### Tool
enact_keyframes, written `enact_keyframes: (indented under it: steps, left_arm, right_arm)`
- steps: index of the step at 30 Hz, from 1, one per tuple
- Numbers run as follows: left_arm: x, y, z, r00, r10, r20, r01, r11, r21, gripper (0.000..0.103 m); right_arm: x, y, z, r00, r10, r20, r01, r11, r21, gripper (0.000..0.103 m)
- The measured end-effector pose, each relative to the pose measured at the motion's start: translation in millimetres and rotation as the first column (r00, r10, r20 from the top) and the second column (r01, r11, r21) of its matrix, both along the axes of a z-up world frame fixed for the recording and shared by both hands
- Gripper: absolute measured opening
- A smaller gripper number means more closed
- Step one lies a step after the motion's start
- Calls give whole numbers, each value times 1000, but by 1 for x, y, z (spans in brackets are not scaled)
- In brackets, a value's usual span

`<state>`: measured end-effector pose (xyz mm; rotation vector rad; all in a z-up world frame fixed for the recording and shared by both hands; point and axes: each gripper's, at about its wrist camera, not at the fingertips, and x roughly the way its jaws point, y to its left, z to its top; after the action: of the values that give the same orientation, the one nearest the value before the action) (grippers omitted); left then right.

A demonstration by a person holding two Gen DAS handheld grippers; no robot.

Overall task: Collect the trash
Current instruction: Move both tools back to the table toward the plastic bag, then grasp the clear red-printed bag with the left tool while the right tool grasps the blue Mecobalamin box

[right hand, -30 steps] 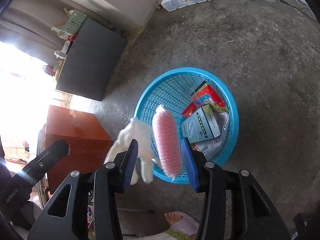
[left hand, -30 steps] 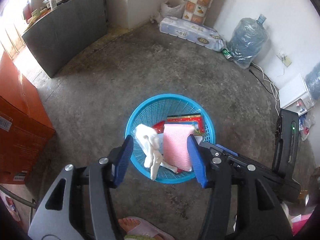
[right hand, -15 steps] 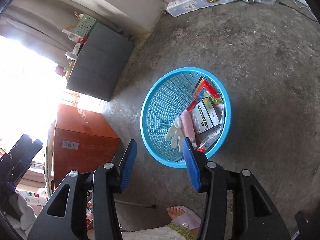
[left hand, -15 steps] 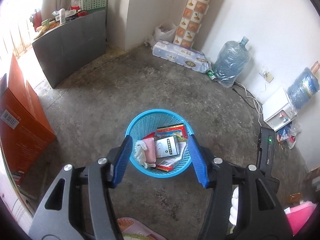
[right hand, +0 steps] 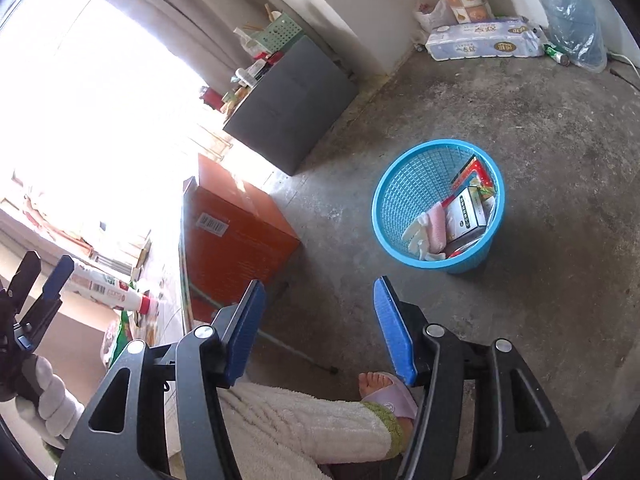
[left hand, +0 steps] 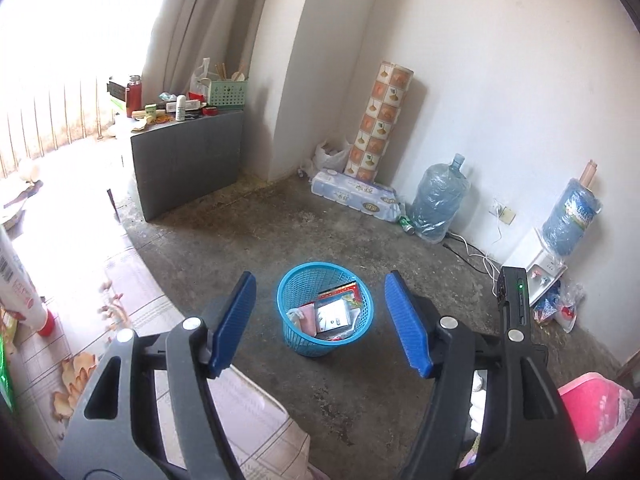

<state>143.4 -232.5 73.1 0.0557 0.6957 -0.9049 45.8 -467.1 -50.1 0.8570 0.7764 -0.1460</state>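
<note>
Pretty sure I'm in a lived-in room at home: bare concrete floor [left hand: 304,236], multipack of toilet rolls [left hand: 354,196] against the wall beside a big water jug [left hand: 438,200], a curtain [left hand: 200,20], and what looks like toiletries on a dark cabinet [left hand: 188,160].

orange box [right hand: 232,232]; water jug [left hand: 438,200]; tissue pack [left hand: 356,196]

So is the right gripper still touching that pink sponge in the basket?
Apart. The right wrist view shows the right gripper open and empty, with bare floor between its fingers and the blue basket, where the pink sponge lies.
</note>
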Motion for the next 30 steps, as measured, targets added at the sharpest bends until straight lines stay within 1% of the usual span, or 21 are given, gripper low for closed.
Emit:
enact_keyframes:
  steps: [2, 4, 7, 10, 12, 14, 15, 16, 17, 18, 19, 20, 21, 22, 23, 24, 26, 28, 30]
  left_arm:
    - [-9, 38, 2, 998, 59, 12, -59, 998, -9, 65]
    - [-15, 79, 5, 989, 142, 25, -142, 990, -12, 66]
    - [-16, 146, 6, 959, 282, 18, -282, 959, -33, 67]
    - [-12, 214, 4, 906, 424, 5, -423, 905, -49, 69]
    - [-2, 251, 5, 863, 504, 1, -504, 862, -49, 72]
    - [10, 286, 7, 813, 582, -19, -582, 812, -44, 77]
    - [20, 304, 11, 787, 616, -31, -617, 786, -46, 80]
    - [27, 318, 15, 765, 643, -38, -644, 764, -49, 82]
    - [36, 329, 17, 749, 661, -39, -663, 748, -42, 86]
    - [46, 337, 18, 740, 671, -36, -672, 740, -19, 86]
    - [58, 343, 17, 738, 675, -32, -675, 738, 8, 87]
    - [71, 348, 14, 740, 671, -40, -671, 741, 31, 88]
    - [86, 351, 10, 743, 666, -68, -664, 746, 58, 88]
    - [102, 354, 5, 738, 668, -101, -662, 745, 85, 88]
    - [117, 357, -1, 736, 663, -137, -654, 749, 106, 88]
    - [130, 356, -8, 741, 649, -169, -637, 760, 128, 88]
    - [157, 355, -22, 738, 642, -207, -617, 767, 179, 88]
    - [181, 347, -39, 740, 635, -220, -591, 771, 236, 88]
    - [200, 344, -53, 728, 645, -232, -577, 759, 302, 88]
  right_arm:
    - [7, 21, 15, 998, 62, 16, -61, 998, -22, 56]
    - [16, 44, 30, 991, 124, 38, -123, 991, -47, 60]
    - [32, 78, 49, 976, 212, 60, -207, 975, -80, 61]
    - [53, 117, 67, 949, 308, 70, -299, 947, -115, 61]
    - [69, 148, 80, 918, 388, 77, -374, 916, -148, 61]
    - [86, 185, 92, 881, 468, 72, -447, 872, -200, 61]
    - [93, 206, 98, 858, 508, 72, -482, 846, -228, 63]
    - [101, 225, 103, 834, 547, 70, -516, 819, -254, 67]
    - [108, 244, 106, 812, 580, 65, -544, 792, -278, 68]
    - [115, 264, 110, 787, 614, 61, -573, 763, -300, 68]
    - [121, 283, 112, 758, 650, 60, -602, 732, -319, 70]
    - [126, 301, 114, 728, 683, 58, -628, 699, -342, 72]
    - [131, 317, 116, 703, 709, 49, -647, 668, -368, 75]
    - [136, 333, 117, 682, 731, 35, -664, 638, -391, 75]
    - [140, 347, 117, 661, 750, 23, -678, 611, -409, 75]
    - [145, 360, 118, 643, 765, 14, -691, 588, -421, 75]
    - [152, 378, 118, 620, 784, -6, -707, 556, -437, 75]
    - [159, 390, 116, 601, 799, -19, -720, 531, -446, 75]
    - [167, 402, 115, 589, 807, -33, -730, 514, -452, 75]
